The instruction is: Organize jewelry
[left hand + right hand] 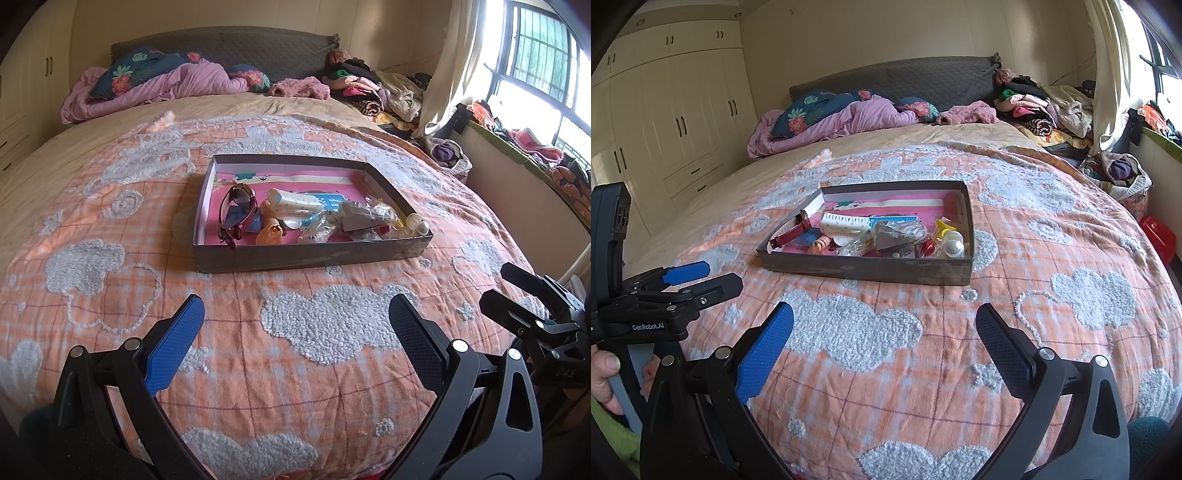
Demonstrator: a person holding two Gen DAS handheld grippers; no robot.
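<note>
On the bed, a shallow dark box (310,254) sits on the orange blanket (258,369) with the fluffy cloud patches, and everything worth sorting is already heaped inside it on a pink lining. Both grippers hang back at the near edge of the bed, well apart from the box, with bare blanket between.

The left gripper (295,332) has its blue-padded fingers (173,347) spread wide and grasps nothing. The right gripper (884,332) is the same: fingers splayed, nothing between them. The person's hand (605,384) shows on the left handle at the near left of the right wrist view.

The box lies straight ahead of both, its long side running left to right across the bed, so a reach goes forward and over the near wall. Inside, the dark red sunglasses (236,210) lie at the left end, long axis running near to far. A white comb-like piece (295,203) lies across the middle, and the crinkled clear packets (317,229) and small white round bits (417,223) crowd the right end.

By my eye the left gripper is better placed for the sunglasses and the right for the packets. Which pieces are actual jewelry is hard to tell from here.
</note>
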